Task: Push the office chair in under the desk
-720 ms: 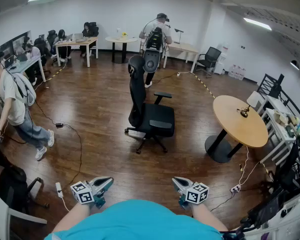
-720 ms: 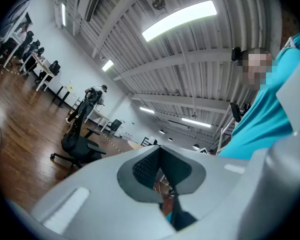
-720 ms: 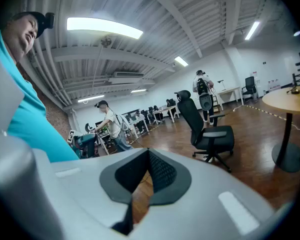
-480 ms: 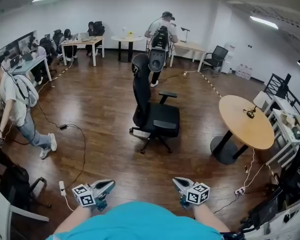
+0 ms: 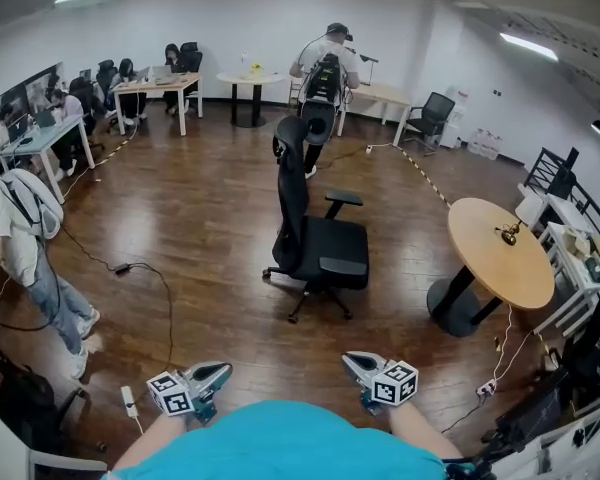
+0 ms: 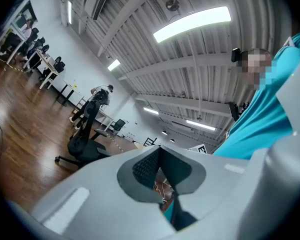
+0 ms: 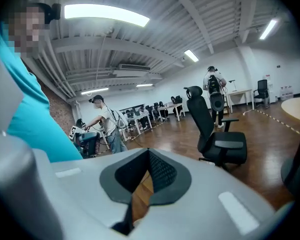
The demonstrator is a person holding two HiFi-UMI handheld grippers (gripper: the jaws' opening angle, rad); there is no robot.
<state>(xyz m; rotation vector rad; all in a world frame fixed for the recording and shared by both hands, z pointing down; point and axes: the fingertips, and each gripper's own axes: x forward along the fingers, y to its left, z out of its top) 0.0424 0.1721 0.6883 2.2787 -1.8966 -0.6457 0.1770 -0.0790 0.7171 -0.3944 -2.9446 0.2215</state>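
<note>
The chair (image 5: 315, 238) stands alone near the middle of the wood floor (image 5: 200, 208), on its wheeled base, back upright. Its back is on the left and its seat and armrests point right, toward the round table (image 5: 500, 253). It is well apart from that table and tucked under nothing.

Both tools are low at the near edge of the head view, close to the person's teal shirt and well short of the chair. The left hand-held gripper (image 5: 220, 370) is closed, its jaw tips meeting with nothing between them; its own view shows the same (image 6: 159, 149), with the chair (image 6: 87, 139) far off to the left. The right hand-held gripper (image 5: 348, 360) is also closed on nothing, tips together (image 7: 149, 151), and the chair (image 7: 215, 134) shows to the right of its jaws.

Behind the chair, toward the far wall, a person with a backpack (image 5: 325, 68) stands facing away. Another person (image 5: 20, 238) walks along the floor's left edge. A black cable (image 5: 145, 273) snakes over the floor between that person and the chair. At the far left corner people sit at a long desk (image 5: 155, 83).
</note>
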